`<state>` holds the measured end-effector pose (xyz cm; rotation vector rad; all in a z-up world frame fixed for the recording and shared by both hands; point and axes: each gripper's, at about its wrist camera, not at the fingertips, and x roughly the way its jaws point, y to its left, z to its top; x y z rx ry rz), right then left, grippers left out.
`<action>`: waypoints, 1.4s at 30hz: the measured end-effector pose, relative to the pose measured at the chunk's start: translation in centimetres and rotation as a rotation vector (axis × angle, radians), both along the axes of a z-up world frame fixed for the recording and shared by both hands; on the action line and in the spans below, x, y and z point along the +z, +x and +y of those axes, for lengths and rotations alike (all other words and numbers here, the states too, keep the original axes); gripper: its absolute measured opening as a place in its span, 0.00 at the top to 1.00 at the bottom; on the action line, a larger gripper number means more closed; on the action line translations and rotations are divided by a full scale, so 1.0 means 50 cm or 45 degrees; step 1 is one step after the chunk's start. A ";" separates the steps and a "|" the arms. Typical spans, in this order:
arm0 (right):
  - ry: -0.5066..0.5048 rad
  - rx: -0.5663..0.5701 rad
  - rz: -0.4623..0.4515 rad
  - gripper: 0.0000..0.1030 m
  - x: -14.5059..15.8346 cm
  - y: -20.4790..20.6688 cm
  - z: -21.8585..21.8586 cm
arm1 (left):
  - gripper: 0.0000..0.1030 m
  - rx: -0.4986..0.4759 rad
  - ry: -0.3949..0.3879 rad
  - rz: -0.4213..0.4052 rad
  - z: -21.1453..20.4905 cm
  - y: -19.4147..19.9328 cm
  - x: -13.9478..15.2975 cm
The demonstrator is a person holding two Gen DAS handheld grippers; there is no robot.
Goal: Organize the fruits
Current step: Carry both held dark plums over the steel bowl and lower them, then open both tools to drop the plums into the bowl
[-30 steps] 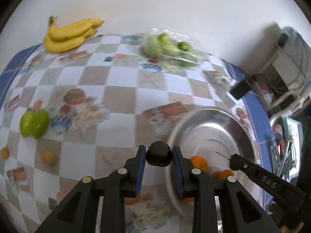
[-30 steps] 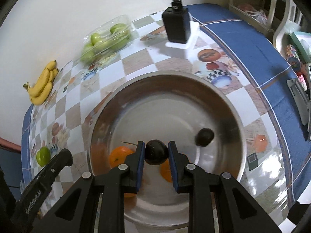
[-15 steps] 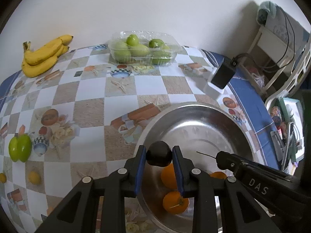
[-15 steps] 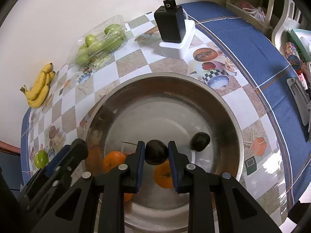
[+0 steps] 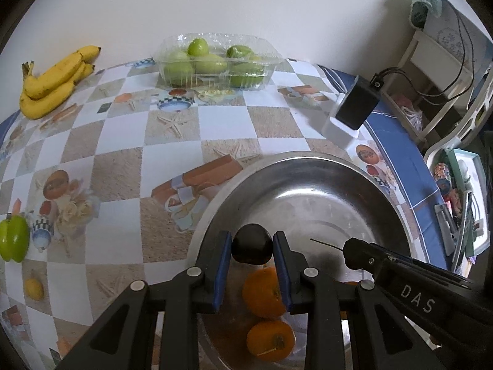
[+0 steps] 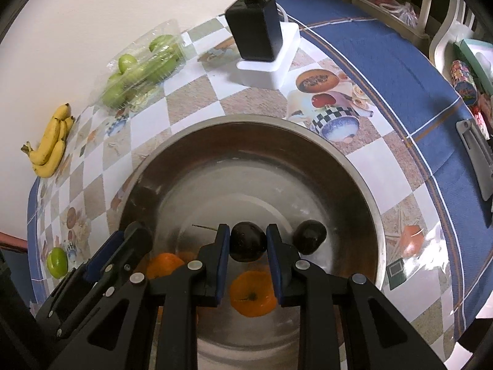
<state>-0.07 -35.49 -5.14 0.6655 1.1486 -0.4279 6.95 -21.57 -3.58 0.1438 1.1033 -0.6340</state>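
Steel bowl [image 6: 354, 166] on the checked tablecloth [image 5: 123, 141]; both grippers hang over its near side. Bowl floor holds oranges [image 6: 252, 297] and one loose dark fruit [image 6: 309, 236].

Left gripper [image 5: 252, 273]: jaws pinching a dark round fruit [image 5: 252, 244], held above an orange [image 5: 263, 289], just inside the bowl's left rim.

Right gripper [image 6: 248, 265]: jaws pinching a second dark fruit [image 6: 248, 241], beside the loose one.

Judgement: both fruits sit straight above open bowl floor; release needs only a descent. Neither arm is clearly nearer.
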 end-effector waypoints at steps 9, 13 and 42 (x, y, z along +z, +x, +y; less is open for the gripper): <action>0.001 0.011 0.029 0.75 -0.020 0.008 -0.002 | 0.71 -0.002 0.013 0.017 -0.010 0.002 -0.016; -0.002 0.010 0.037 0.75 -0.024 0.011 -0.001 | 0.71 -0.012 0.019 0.022 -0.014 0.001 -0.018; -0.039 0.003 -0.032 0.69 0.033 -0.001 -0.007 | 0.65 0.156 0.045 -0.053 0.038 0.025 0.039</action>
